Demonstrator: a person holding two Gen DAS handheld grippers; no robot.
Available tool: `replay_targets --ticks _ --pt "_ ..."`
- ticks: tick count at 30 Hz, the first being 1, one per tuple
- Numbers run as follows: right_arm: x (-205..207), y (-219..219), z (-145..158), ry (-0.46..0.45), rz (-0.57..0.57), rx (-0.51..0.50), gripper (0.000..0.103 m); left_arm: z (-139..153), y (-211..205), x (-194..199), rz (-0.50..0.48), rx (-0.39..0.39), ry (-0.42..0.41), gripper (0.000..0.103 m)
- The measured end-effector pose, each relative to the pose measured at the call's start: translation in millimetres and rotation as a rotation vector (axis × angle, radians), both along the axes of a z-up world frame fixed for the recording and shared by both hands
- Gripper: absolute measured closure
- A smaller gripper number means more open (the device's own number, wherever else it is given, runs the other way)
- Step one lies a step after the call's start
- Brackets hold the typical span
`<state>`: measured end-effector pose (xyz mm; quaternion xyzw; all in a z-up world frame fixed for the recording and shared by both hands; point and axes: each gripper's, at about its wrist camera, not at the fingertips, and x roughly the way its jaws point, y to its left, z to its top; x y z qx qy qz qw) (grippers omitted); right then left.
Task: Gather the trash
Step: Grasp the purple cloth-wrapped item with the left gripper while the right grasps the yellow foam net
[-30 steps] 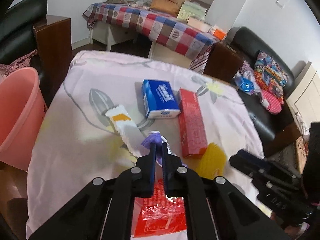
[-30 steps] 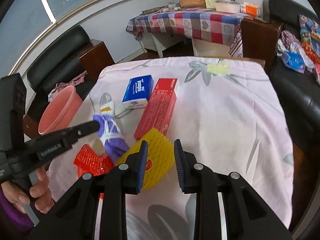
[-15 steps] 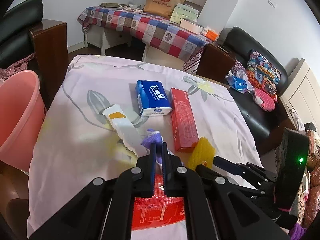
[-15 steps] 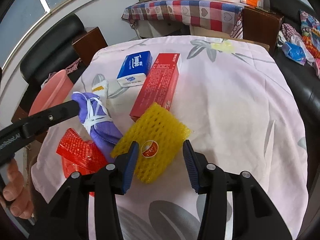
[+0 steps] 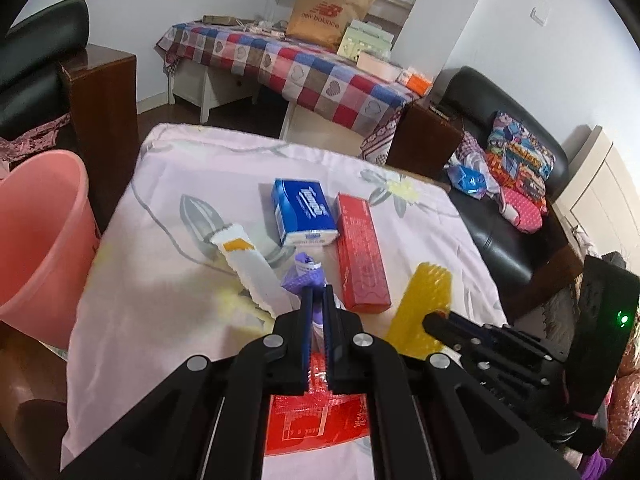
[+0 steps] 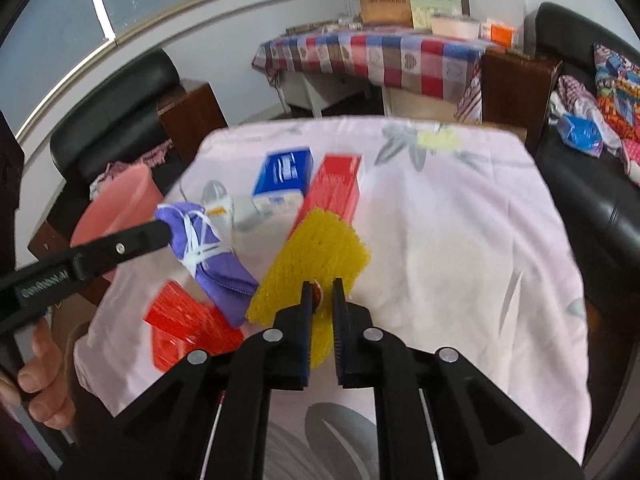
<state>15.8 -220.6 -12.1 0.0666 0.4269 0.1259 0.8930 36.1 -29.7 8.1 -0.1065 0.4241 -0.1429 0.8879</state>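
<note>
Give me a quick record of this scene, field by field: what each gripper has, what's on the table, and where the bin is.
left gripper: shut on purple mask, held above the table
right gripper: shut on yellow foam net
table: pink floral cloth
on table: blue tissue pack, red box, white wrapper, red packet
bin: pink bucket, beside the table's left edge
</note>
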Motion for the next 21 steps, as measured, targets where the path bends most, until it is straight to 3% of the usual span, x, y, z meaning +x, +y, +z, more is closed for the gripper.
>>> replay_targets --ticks 10,21 --pt "14.1 29.0 30.0 -0.059 0.057 0.008 0.094 36.3 31.8 -8.0 0.066 0.03 -0.105 0.099" --pt "37.9 102.9 55.6 -0.117 0.193 -0.009 0.094 54.8 102.0 -10.6 0.208 0.052 -0.154 0.099"
